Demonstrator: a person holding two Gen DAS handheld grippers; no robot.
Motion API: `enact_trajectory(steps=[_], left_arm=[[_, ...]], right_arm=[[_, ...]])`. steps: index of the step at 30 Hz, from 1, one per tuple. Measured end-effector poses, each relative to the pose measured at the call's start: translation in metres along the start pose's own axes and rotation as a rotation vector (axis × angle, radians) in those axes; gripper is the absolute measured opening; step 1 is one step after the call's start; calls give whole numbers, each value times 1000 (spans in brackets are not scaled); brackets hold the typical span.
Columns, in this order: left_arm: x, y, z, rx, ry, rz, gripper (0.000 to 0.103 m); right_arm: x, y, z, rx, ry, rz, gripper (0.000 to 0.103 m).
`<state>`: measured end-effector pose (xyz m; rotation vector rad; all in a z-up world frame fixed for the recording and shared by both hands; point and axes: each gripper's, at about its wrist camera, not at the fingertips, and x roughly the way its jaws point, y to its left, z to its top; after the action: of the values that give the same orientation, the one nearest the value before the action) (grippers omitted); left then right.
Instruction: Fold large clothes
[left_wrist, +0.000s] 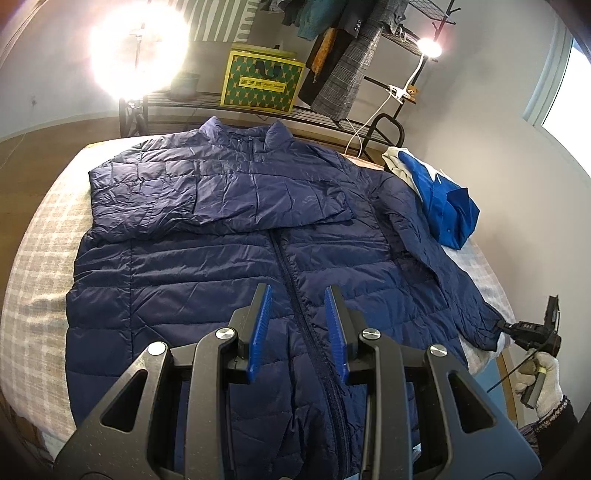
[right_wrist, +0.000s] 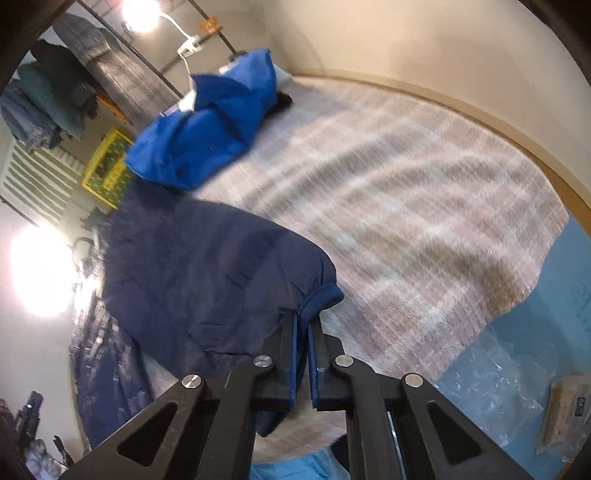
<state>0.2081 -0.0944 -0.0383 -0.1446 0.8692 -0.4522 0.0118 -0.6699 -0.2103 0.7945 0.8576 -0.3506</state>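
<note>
The big dark blue puffy jacket (left_wrist: 229, 236) lies flat on the checked bed cover (left_wrist: 40, 236), front side up, zip closed, collar far from the camera. One sleeve (left_wrist: 221, 195) is already folded across the chest. The other sleeve (left_wrist: 436, 266) lies stretched out toward the bed's edge.

The left gripper (left_wrist: 297, 325) hangs over the zip near the bottom of the jacket. Its jaws are partly open and hold nothing. If it drops now, it may press the jacket down and make it harder to fold.

At the right, the right gripper (right_wrist: 302, 332) has its jaws squeezed tight on the sleeve cuff (right_wrist: 321, 297). Only a little bit of cloth is between the blue pads. The cloth looks smooth and slippery, so I think the cuff may slide out when the sleeve is lifted. A hard pull may also drag the whole jacket sideways and undo the folded sleeve.

A bright blue garment (right_wrist: 207, 133) sits close by. The swinging sleeve may bump it.
</note>
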Motion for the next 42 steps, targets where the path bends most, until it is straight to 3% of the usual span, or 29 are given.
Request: enact_trajectory(steps=[5,11,19,28,37,42], left_arm=[[2,7,3,-24,-3,-1,30],[4,15,7,-65,-6,-23,30],[2,38,19,-161,-31,-39,30],[-2,76,30,-264,-60,-25,30],[-5,118,32,-363,-78,14,30],[-6,130,32,-380,-82,35,30]], right_arm=[[-22,25,8,1,-64,87,2],[-45,82,13,-49,-127,202,2],[-48,198,-2,-219,-123,347,2],[-2,322,-37,-396,-19,459,2],[71,396,-83,-477,152,539,2],[108,427,-113,-536,234,535,3]])
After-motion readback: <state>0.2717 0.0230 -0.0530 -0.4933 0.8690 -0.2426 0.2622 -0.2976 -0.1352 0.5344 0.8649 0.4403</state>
